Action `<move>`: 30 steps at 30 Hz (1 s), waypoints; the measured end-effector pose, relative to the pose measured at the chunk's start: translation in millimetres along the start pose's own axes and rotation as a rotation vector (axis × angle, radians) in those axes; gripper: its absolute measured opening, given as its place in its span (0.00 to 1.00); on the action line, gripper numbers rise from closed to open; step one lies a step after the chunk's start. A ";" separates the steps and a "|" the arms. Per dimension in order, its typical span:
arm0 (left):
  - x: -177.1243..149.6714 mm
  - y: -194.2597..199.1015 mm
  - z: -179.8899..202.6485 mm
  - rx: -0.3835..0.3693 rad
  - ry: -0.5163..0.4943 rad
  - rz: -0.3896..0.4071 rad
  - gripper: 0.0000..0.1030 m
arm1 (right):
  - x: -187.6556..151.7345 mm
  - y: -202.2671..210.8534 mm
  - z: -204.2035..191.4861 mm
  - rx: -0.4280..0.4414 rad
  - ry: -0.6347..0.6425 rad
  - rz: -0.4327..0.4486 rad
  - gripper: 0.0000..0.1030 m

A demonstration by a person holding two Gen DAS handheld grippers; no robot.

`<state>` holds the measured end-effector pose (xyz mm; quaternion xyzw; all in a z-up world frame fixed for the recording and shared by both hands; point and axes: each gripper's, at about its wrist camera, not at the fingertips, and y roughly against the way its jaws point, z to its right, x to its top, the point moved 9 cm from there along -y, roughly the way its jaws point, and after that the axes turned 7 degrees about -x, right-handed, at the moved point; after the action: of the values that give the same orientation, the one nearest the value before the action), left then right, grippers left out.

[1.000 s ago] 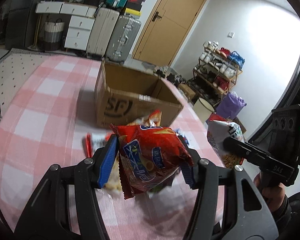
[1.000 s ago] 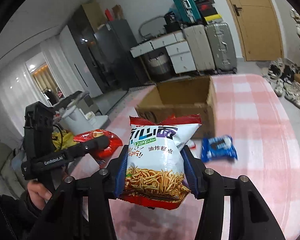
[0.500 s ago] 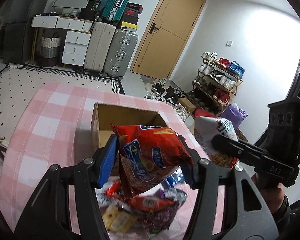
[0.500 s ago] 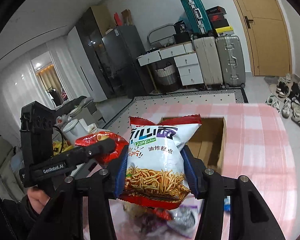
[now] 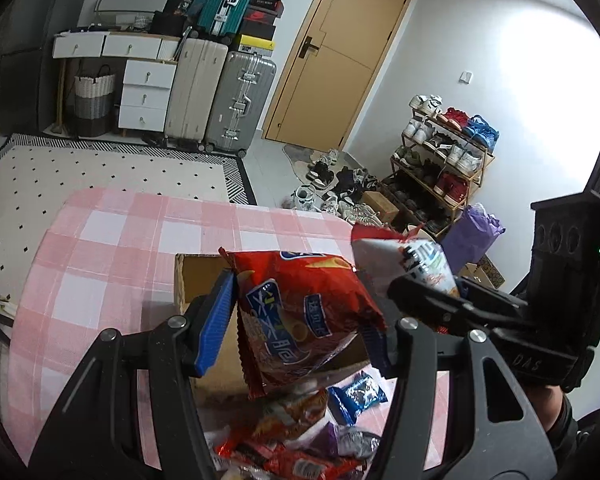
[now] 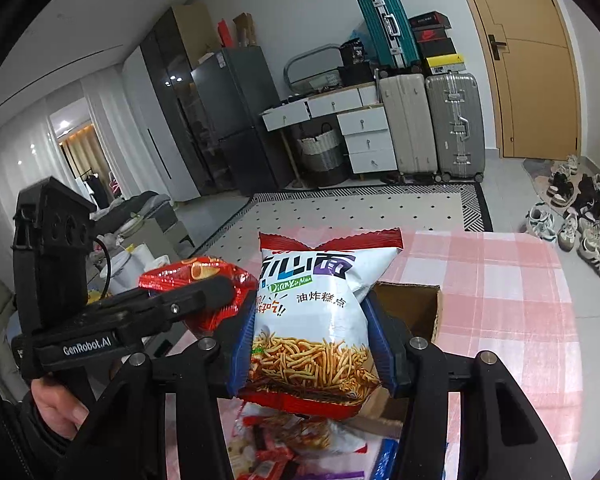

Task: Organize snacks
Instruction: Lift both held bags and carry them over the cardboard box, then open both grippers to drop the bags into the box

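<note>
Pink-checked tablecloth (image 5: pixel 112 248) before tan door (image 5: pixel 336 60)

Pink-checked table (image 5: pixel 112 248); cardboard box (image 5: pixel 198 276); loose snack packets (image 5: pixel 300 440)

white walls | wooden door (image 5: pixel 332 60) | suitcases (image 5: pixel 220 92) | shoe rack (image 5: pixel 444 160) | dotted rug (image 5: pixel 100 172)
</note>
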<state>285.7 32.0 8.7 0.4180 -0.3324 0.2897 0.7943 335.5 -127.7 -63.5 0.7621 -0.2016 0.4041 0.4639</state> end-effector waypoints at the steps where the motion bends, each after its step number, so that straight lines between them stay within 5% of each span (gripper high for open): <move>1: 1.9 -7.0 -2.9 0.005 -0.002 -0.006 0.54 | -0.3 -5.9 3.8 -0.009 0.000 -0.008 0.49; 19: -27.4 -97.9 -61.7 0.032 0.091 -0.151 0.60 | -36.0 -90.0 44.8 -0.044 -0.024 -0.138 0.57; 30: -32.9 -71.7 -62.7 0.073 0.064 -0.103 0.70 | -27.7 -52.1 44.7 -0.058 -0.035 -0.051 0.67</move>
<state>336.4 45.1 -77.4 0.4537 -0.2742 0.2735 0.8026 373.8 -143.1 -125.0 0.7602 -0.2020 0.3727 0.4923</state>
